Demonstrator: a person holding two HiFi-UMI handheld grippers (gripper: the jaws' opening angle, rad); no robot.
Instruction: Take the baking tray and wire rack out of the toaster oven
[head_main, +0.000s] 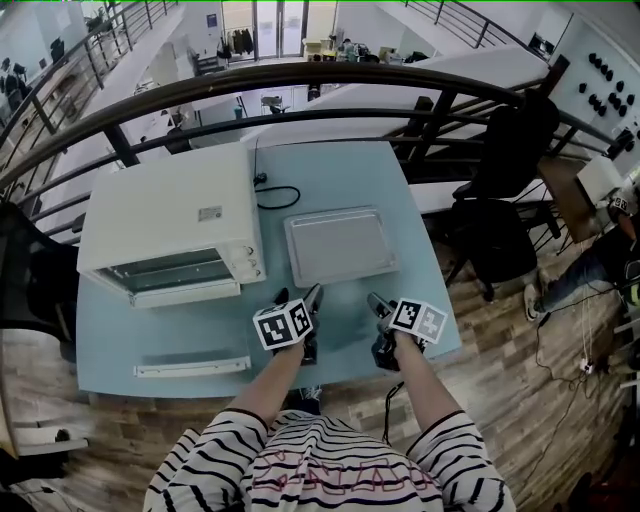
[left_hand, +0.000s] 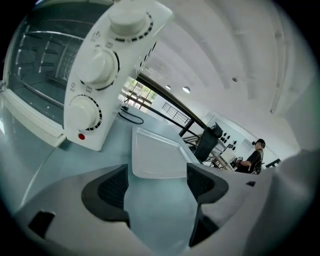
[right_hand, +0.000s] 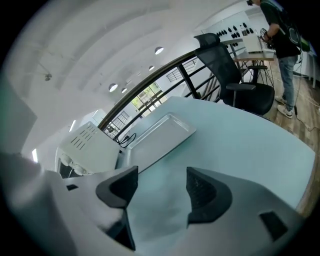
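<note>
Head view steeply down; gripper views low, toward tray (head_main: 340, 245).

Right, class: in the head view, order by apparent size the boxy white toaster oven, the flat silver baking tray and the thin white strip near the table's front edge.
1. Boxy white toaster oven, clearly largest.
2. Flat silver baking tray.
3. Thin white strip, smallest.

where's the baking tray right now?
Head view, centre: the baking tray lies flat on the blue table, just right of the toaster oven and apart from it.
</note>
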